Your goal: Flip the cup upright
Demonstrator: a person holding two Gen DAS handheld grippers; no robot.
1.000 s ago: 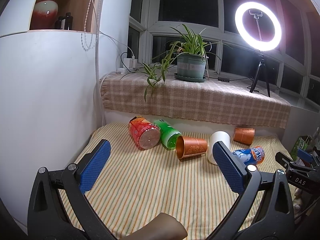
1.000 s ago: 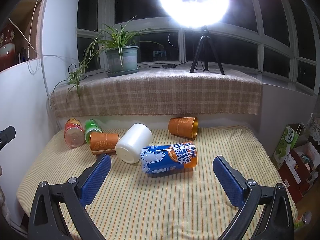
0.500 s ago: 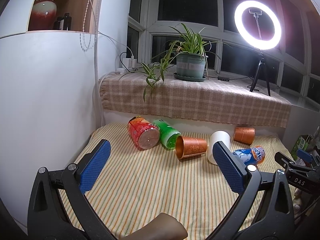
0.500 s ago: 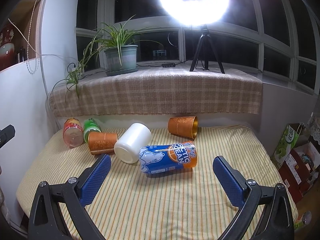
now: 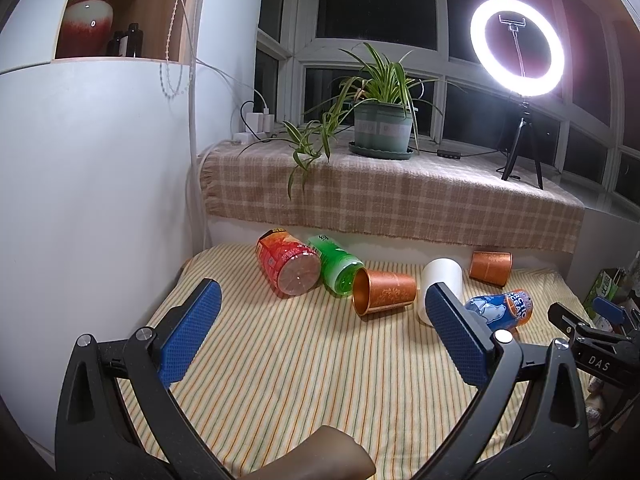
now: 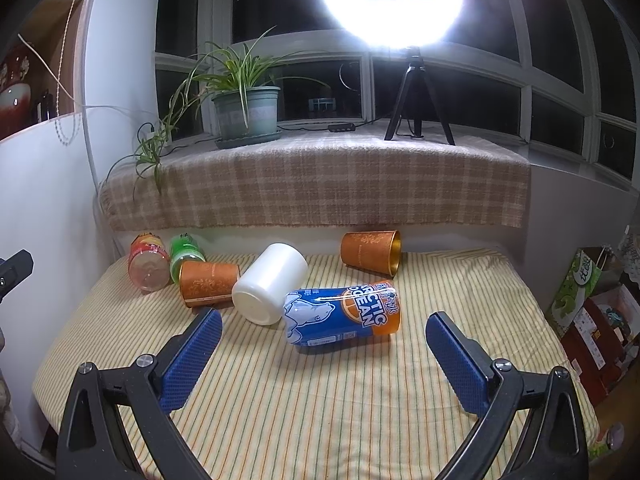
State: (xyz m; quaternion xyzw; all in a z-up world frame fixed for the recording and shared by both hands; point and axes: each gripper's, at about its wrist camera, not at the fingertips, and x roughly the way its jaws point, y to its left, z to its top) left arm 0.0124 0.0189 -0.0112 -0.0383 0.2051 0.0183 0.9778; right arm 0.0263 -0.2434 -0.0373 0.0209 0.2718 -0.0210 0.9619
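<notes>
Several cups and cans lie on their sides on a striped cloth. A copper cup (image 5: 383, 291) (image 6: 209, 283) lies mid-table, mouth toward the left. A white cup (image 5: 441, 286) (image 6: 270, 282) lies beside it. A second copper cup (image 5: 490, 267) (image 6: 371, 249) lies at the back. My left gripper (image 5: 320, 334) is open and empty, short of the first copper cup. My right gripper (image 6: 323, 356) is open and empty, just in front of a blue and orange can (image 6: 342, 315) (image 5: 500, 312).
A red can (image 5: 289, 267) (image 6: 149, 261) and a green can (image 5: 335, 266) (image 6: 185, 251) lie at the back left. A white cabinet (image 5: 92, 184) stands left. A checked-cloth sill (image 6: 316, 184) carries a potted plant (image 5: 382, 122) and ring light (image 5: 518, 44). Boxes (image 6: 592, 312) stand right of the table.
Both views have shifted very slightly; the objects have not moved and both grippers stay open.
</notes>
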